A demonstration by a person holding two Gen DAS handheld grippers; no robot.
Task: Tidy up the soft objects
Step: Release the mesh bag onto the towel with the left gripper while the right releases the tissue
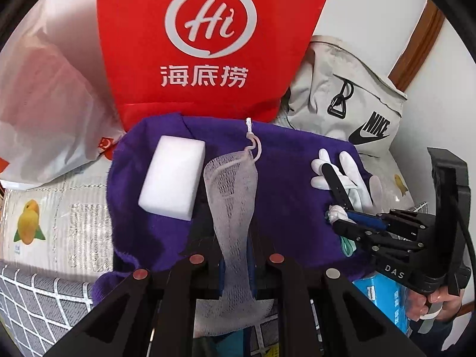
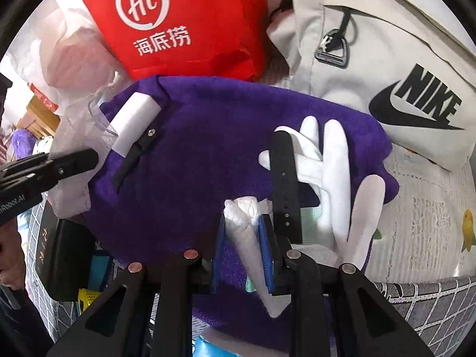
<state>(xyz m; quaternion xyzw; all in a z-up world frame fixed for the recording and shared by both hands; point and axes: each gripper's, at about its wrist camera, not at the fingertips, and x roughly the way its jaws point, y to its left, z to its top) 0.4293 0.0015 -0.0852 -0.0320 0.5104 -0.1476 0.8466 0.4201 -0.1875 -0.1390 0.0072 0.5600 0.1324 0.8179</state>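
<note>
A crinkled translucent plastic bag [image 1: 44,113] lies at the far left, beside an upright red paper bag with a white "Hi" logo [image 1: 205,44]. In front of them spreads a purple knitted cloth [image 1: 285,184]. On its left part rests a white rectangular foam sponge block [image 1: 172,177]. Just right of it, the left gripper [image 1: 236,264] is clamped tight on a white mesh net pouch with a looped cord [image 1: 235,196], which trails across the cloth. Further right, a white fabric glove [image 2: 336,178] lies flat with a black perforated strap [image 2: 284,184] across it. The right gripper [image 2: 244,247] pinches a rolled white tissue-like wad [image 2: 247,226] between its blue pads [image 2: 266,255], narrowly parted. A grey Nike bag [image 2: 386,59] stands behind.
</note>
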